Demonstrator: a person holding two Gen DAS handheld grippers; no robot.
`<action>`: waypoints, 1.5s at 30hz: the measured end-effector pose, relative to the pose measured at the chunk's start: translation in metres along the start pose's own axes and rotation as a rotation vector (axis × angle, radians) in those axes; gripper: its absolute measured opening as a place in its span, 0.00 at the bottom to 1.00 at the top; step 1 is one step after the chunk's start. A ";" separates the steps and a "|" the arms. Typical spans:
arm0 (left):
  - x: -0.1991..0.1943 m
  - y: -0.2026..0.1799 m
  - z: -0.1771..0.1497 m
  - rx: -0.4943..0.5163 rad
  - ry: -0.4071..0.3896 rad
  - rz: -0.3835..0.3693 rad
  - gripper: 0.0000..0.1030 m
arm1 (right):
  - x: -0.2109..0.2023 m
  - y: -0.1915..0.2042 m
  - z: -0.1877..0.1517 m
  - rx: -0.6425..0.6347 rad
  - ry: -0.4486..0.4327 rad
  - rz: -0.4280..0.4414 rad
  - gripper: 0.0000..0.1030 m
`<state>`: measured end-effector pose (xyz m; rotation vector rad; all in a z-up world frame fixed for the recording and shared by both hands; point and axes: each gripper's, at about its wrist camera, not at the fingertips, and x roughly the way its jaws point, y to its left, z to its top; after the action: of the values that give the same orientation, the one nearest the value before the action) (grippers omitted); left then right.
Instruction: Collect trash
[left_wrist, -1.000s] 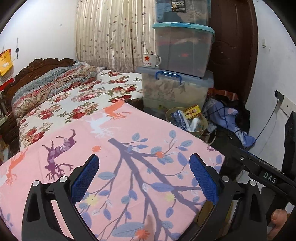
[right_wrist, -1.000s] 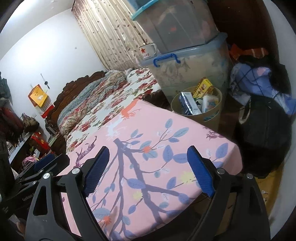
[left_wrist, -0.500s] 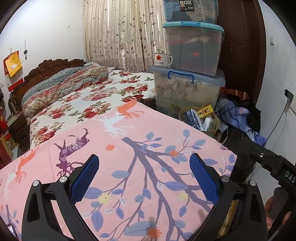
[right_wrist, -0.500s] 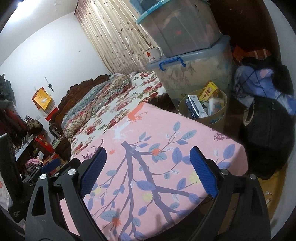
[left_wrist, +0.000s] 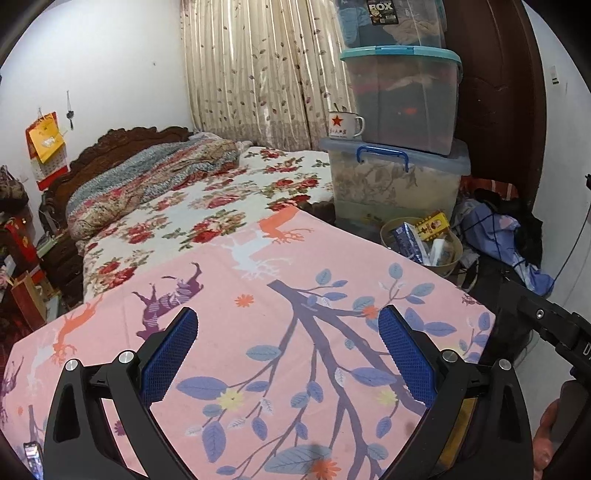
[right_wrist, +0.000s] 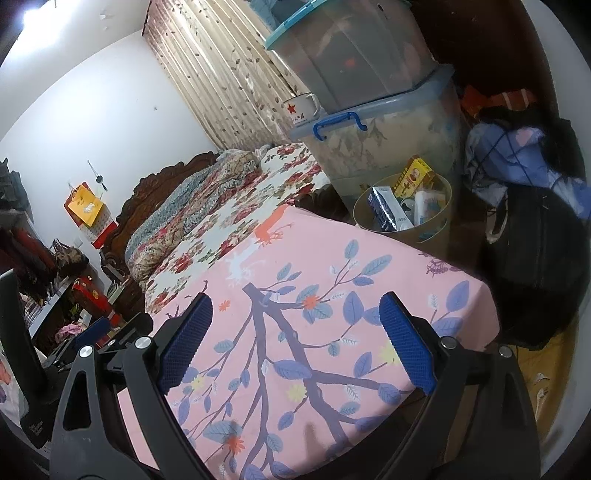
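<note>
1. Left tongs (left_wrist: 288, 347): jaws spread wide, nothing between the blue pads (left_wrist: 406, 360); only the pink sheet (left_wrist: 332, 266) is seen through the gap.
2. Right tongs (right_wrist: 295, 339): likewise released and empty, held over the same sheet near its corner. A piece of the left tool is seen at the lower left of the right view.
3. No loose trash is made out on the pink sheet or on the floral bedspread (left_wrist: 207, 206) beyond it. The bed surface is judged already cleared, or nothing is left there within sight.
4. The trash is found in the tan wastebasket (right_wrist: 436, 225) on the floor just past the far edge of the sheet: a blue-and-white packet (right_wrist: 384, 206), a yellow carton (right_wrist: 415, 177) and a white item. The basket stands against the lower storage bin (right_wrist: 391, 147).
5. Small scraps are seen on the yellow floor patch (right_wrist: 543, 376) at the right; what they are cannot be told.
6. For the step in hand, a target should be picked before any closing is done. Jaws are best kept spread until a piece sits squarely between the pads.
7. If the floor scraps are taken, the right tongs are better placed. A low, flat approach is advised so thin pieces are pinched, not pushed.
8. The enamel mug (left_wrist: 345, 125) on the bin lid and the cable by the clothes pile (left_wrist: 498, 236) should be avoided.
</note>
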<state>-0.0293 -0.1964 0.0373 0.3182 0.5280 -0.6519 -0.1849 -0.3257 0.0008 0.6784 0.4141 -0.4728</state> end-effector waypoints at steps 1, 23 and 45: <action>0.000 0.001 0.000 -0.002 0.001 0.003 0.92 | 0.000 0.000 0.000 0.001 -0.001 0.000 0.89; -0.012 -0.003 0.002 0.005 -0.020 0.030 0.92 | 0.001 -0.006 -0.004 0.021 -0.006 0.000 0.89; -0.016 -0.014 0.002 0.036 0.003 0.083 0.92 | -0.003 -0.013 -0.006 0.040 -0.018 0.000 0.89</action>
<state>-0.0479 -0.2001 0.0461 0.3731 0.5034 -0.5812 -0.1951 -0.3294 -0.0082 0.7119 0.3886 -0.4883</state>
